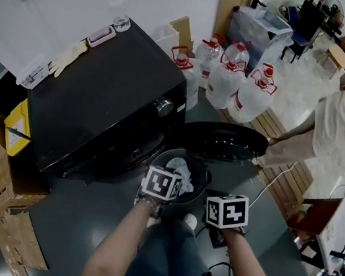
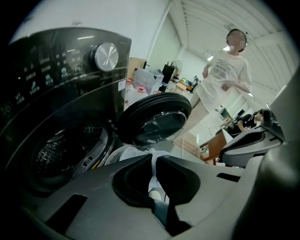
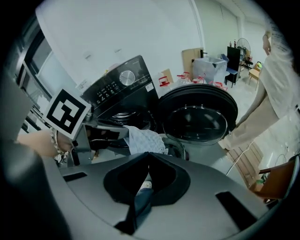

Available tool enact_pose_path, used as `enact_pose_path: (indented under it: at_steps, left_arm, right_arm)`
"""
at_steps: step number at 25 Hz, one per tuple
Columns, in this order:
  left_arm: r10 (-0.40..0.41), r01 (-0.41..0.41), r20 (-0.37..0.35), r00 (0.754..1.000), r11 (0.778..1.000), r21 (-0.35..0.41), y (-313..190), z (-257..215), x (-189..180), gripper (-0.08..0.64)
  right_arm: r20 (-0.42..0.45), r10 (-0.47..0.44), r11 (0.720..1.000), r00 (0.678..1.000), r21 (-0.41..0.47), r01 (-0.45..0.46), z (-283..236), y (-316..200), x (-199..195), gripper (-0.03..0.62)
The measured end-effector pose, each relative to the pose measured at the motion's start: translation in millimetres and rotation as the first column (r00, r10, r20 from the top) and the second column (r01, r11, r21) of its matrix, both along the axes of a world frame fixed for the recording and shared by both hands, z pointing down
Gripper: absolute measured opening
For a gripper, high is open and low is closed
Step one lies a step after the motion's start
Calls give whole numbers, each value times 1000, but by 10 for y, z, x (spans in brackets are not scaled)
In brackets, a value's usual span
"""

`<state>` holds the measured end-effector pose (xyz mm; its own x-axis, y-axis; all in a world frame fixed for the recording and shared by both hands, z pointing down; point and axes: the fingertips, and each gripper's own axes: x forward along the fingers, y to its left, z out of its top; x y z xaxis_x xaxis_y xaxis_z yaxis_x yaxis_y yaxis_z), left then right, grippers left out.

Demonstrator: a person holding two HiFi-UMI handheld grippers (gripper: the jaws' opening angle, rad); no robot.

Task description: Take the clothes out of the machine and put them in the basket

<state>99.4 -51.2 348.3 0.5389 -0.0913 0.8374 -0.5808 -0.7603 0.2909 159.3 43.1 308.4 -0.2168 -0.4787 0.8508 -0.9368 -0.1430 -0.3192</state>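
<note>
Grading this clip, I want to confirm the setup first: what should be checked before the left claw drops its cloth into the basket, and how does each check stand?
1. Grip: the left claw is shut on the cloth: ok.
2. Position: the cloth hangs over the basket: ok.
3. Other hand: the right claw is shut with nothing in it: ok.
4. Access: the machine door is swung open beside the basket: ok.
5. Remaining load: whether the drum has more clothes in it: cannot tell, its inside is dark.
6. Bystander is away from the basket: ok, standing beyond the door.
</note>
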Motion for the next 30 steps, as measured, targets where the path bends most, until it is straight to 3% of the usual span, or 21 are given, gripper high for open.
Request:
enact_pose_path:
  at_steps: [8, 14, 22, 27, 28, 30]
  left_arm:
    - [-60, 60, 14, 998, 997, -48, -68, 824, -20, 9]
    - [-42, 44, 27, 999, 997, -69, -102, 1575, -22, 9]
    - [-67, 72, 54, 996, 991, -110, -121, 2399, -68, 9]
    - [-115, 125, 86, 990, 985, -120, -146, 2801, -141, 24]
    - [-133, 142, 82, 988, 983, -116, -167, 2849, -152, 131]
    - [-167, 175, 84, 982, 978, -110, -199, 2922, -193, 428]
  right_arm:
    - [56, 19, 999, 998, -37, -16, 648, -60, -53, 3]
    - [79, 33, 999, 996, -15, -31, 1282, -222, 8, 3]
    - [99, 60, 992, 993, -121, -48, 2235, -250, 13, 3]
    - [98, 35, 992, 995, -126, -22, 2623, -261, -19, 3]
    - [102, 40, 991, 994, -128, -26, 2671, -261, -25, 3]
    - [111, 54, 991, 992, -125, -40, 2734, -267, -34, 3]
